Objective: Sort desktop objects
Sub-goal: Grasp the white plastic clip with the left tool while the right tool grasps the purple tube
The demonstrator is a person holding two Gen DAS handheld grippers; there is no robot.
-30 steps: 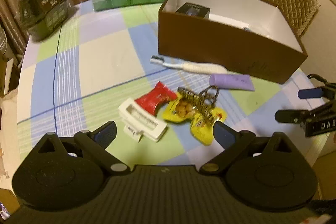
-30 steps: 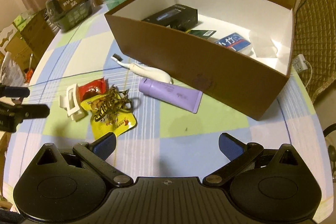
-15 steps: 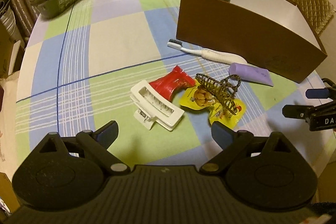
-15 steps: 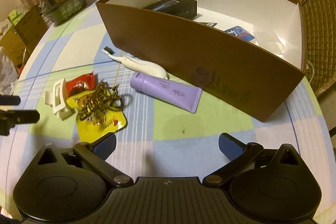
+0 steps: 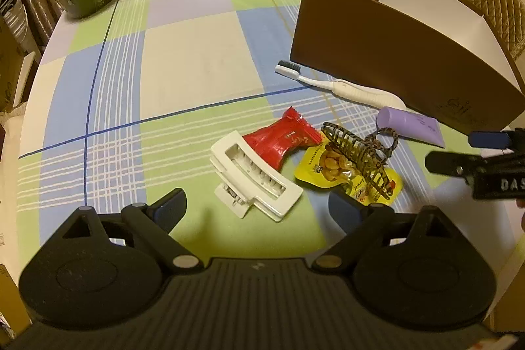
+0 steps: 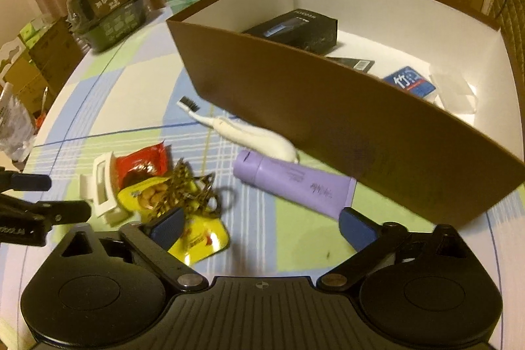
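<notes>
I have both tools low over the checked tabletop (image 5: 183,61), each spread wide and holding nothing. My left tool (image 5: 259,202) sits just short of the white plastic hair claw clip (image 5: 254,177), which lies between its fingers' line of reach. My right tool (image 6: 259,223) hovers over the near end of the lilac squeeze tube (image 6: 295,184), with its left finger above the yellow snack packet (image 6: 197,235).

I judge this to be the reach before a pick: neither tool has closed on anything yet, and the loose things wait in front of the open brown cardboard box (image 6: 328,110). For the next move I would lower the left tool until the fingers straddle the white clip across its narrow width, then press together. The right tool needs to centre over the tube's body, since its round sides could roll out of a grip near the end. After that, both go over the box wall.

Counting what lies loose on the tabletop: one white claw clip, one red foil snack packet (image 5: 282,140), one yellow snack packet, one brown patterned hair claw (image 5: 357,156) resting on the yellow packet, one white toothbrush with dark bristles (image 5: 338,86) just beside the box wall, and one lilac tube. That makes six. Inside the box I can see one black carton (image 6: 295,28), one blue packet (image 6: 410,82), one dark flat packet and one clear pale item I cannot identify.
</notes>
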